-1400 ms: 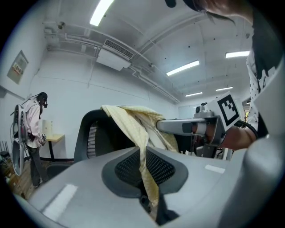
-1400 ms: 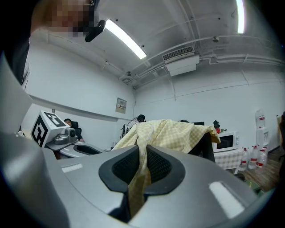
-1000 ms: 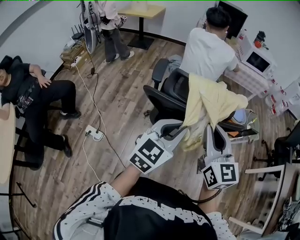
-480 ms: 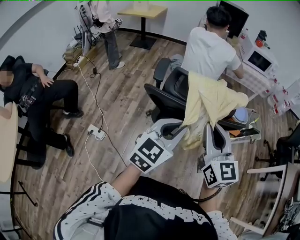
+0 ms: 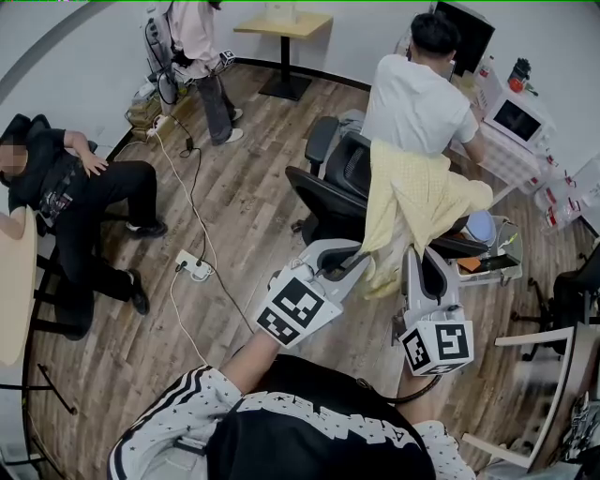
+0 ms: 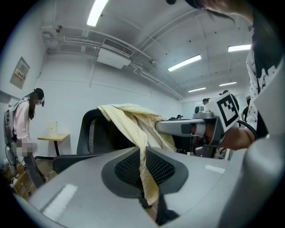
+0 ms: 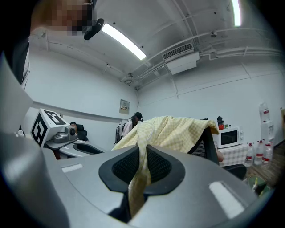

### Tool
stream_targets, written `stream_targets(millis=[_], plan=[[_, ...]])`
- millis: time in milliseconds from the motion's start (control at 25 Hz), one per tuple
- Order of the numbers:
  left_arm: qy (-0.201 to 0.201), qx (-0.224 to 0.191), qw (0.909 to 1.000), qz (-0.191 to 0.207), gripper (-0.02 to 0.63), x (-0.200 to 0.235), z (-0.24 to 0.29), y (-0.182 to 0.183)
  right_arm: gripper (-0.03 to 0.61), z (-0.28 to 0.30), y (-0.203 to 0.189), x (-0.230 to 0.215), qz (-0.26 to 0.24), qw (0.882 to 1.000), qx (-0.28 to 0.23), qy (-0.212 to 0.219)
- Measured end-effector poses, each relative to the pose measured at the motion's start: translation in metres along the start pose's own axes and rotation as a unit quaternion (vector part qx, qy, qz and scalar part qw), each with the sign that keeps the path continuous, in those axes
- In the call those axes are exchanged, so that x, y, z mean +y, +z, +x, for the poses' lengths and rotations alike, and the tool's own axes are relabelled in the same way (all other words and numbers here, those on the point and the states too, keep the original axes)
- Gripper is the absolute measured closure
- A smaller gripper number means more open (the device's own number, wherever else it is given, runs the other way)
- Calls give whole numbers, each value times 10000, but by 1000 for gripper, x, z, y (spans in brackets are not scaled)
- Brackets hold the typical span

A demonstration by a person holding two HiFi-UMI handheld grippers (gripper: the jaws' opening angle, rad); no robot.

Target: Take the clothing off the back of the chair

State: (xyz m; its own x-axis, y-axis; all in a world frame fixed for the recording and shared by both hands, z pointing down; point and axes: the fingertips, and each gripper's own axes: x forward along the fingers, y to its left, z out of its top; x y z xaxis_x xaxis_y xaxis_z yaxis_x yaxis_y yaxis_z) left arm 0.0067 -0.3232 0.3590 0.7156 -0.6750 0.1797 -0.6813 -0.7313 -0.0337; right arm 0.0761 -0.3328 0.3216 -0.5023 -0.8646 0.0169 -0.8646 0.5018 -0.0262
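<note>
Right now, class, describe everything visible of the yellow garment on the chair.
The garment is pale yellow with a fine check, thin soft cloth. It drapes over the top of the black mesh chair back and hangs in loose folds. The left tongs and the right tongs are each shut on a lower fold of it.

Wood-plank floor (image 5: 244, 216). Black office chair (image 5: 323, 202) stands on it mid-room, with yellow clothing (image 5: 412, 192) draped over the top of its back and hanging down the near side. White power strip (image 5: 195, 270) lies on the planks left of the chair, and its cable (image 5: 187, 202) trails toward the far wall. Small yellow-topped table (image 5: 281, 22) stands by that wall. White table (image 5: 497, 155) at right carries a microwave (image 5: 514, 120).
</note>
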Motion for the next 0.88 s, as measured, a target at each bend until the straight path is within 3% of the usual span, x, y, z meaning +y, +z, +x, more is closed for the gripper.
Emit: stream_targets(millis=[880], plan=[[102, 154, 9998, -119, 580, -21, -9, -13, 534, -19, -14, 10, 45, 9996, 156, 223]])
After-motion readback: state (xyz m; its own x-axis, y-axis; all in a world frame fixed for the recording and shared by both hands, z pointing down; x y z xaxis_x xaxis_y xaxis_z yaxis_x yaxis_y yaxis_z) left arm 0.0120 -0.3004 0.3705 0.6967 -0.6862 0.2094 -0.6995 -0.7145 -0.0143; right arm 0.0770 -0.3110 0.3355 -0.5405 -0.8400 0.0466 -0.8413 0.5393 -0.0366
